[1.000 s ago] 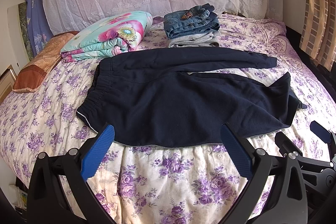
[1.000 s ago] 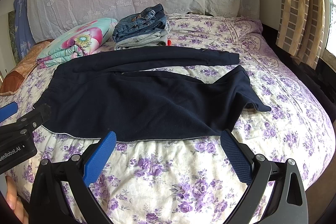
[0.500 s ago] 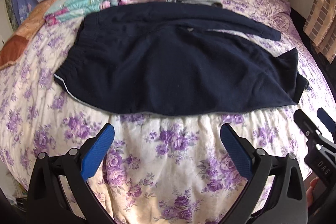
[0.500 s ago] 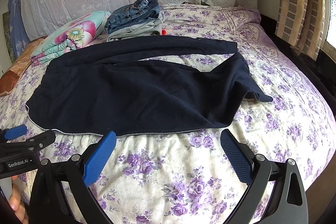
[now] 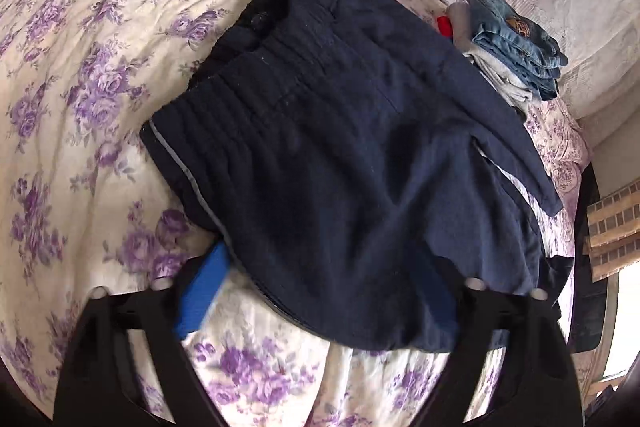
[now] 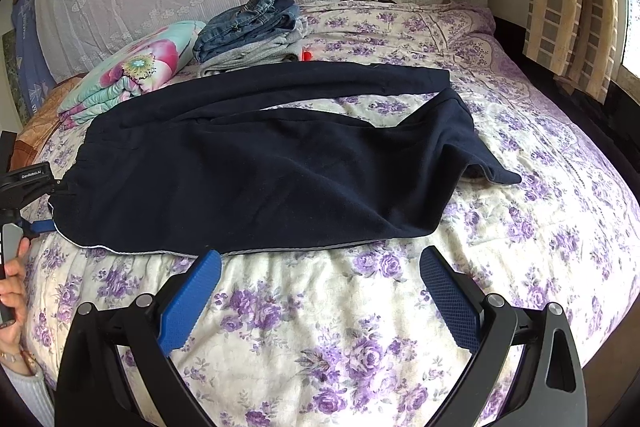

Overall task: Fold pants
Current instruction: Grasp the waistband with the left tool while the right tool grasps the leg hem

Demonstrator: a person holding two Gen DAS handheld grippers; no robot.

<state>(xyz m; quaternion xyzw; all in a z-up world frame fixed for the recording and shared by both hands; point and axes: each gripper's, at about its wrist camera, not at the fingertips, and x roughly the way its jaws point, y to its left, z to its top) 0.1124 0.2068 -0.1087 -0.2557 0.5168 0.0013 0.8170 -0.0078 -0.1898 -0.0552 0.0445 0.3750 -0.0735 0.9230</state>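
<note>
We see navy pants (image 6: pixel 256 179) with a pale grey edge stripe on a cream bedspread (image 6: pixel 360 327) strewn with purple roses — beside them blue jeans (image 6: pixel 248 23), a turquoise-and-pink floral quilt (image 6: pixel 132 71) — and blue-padded black grippers.

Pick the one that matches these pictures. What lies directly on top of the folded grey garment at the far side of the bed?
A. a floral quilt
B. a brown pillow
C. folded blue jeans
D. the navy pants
C: the folded blue jeans sit stacked on the grey garment, while the floral quilt lies beside that stack and the navy pants are spread nearer the grippers.
</note>
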